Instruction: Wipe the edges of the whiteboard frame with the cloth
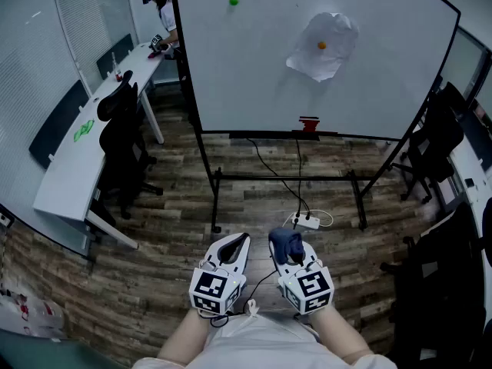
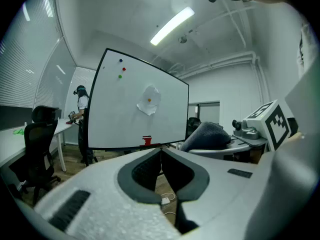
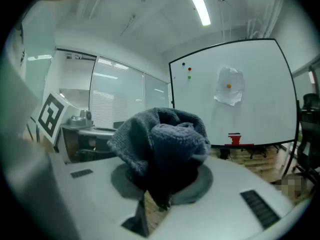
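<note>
Right gripper view, right tongs pinching cloth, whiteboard ahead

Your head camera looks down from high up, past your arms, at the brown wood floor and the big white whiteboard with a black frame, which stands well in front of you. Your left gripper and right gripper show close at the bottom. The left gripper camera sits low behind its own jaws and looks forward and a bit up at the board. The right gripper camera does the same, very near the dark blue knitted cloth. Each gripper camera sees the other gripper at its side. All three views share the board, its crumpled white paper and small red block.
</note>
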Tool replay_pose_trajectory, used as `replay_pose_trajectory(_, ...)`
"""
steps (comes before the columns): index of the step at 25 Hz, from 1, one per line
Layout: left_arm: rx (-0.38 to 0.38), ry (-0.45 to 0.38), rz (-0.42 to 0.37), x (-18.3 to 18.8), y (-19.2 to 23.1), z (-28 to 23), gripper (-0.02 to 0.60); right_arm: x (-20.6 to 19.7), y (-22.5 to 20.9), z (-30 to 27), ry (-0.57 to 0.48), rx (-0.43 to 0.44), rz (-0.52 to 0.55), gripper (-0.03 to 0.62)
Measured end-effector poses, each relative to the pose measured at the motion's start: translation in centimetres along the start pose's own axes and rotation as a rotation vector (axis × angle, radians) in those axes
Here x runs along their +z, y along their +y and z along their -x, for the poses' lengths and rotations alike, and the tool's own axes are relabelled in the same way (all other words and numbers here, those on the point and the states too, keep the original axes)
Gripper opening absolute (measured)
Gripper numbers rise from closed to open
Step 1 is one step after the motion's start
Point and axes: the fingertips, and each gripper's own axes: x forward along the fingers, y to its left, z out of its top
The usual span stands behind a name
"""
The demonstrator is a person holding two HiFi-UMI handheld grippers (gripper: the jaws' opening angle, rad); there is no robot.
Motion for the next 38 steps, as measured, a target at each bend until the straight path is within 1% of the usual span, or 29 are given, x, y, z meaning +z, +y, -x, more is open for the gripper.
replay_pose_trajectory(9,-0.012,0.013,0.014,-0.4,0.9,0.1,0.018,-0.7,0.7,-0.9,0.027,-0.001,-0.007,0.075)
replay_pose_trajectory(14,-0.017,0.021,0.024,-1.0,1.9,0.6,0.018,-1.7,0.3,-1.9,0.079,-0.065,-0.058,0.075)
replay_pose_trajectory(16,-0.016,0.023,0.031,-1.3,2.8,1.0,0.018,-1.9,0.6,-2.6,0.082,-0.075,-0.077,0.075)
replay_pose_trajectory(22,-0.019,0.033,0.074,-2.2,6.7,3.3,0.018,-1.8,3.6,-5.9,0.081,-0.075,-0.091,0.075)
replay_pose_trajectory(24,-0.016,0.035,0.076,-2.2,8.4,4.2,0.018,-1.5,5.0,-7.5,0.078,-0.067,-0.099,0.075)
replay_pose_trajectory(27,-0.001,0.032,0.082,-2.4,11.3,5.8,0.018,-1.5,7.4,-9.7,0.085,-0.052,-0.101,0.075)
replay_pose_trajectory(32,0.032,0.036,0.129,-3.7,15.5,8.0,0.018,-1.8,10.8,-13.1,0.115,-0.018,-0.108,0.075)
replay_pose_trajectory(35,0.049,0.041,0.160,-4.4,17.4,8.5,0.018,-2.0,11.9,-14.9,0.140,0.002,-0.107,0.075)
replay_pose_trajectory(38,0.067,0.042,0.174,-4.5,19.5,8.1,0.018,-1.7,11.9,-17.0,0.149,0.015,-0.103,0.075)
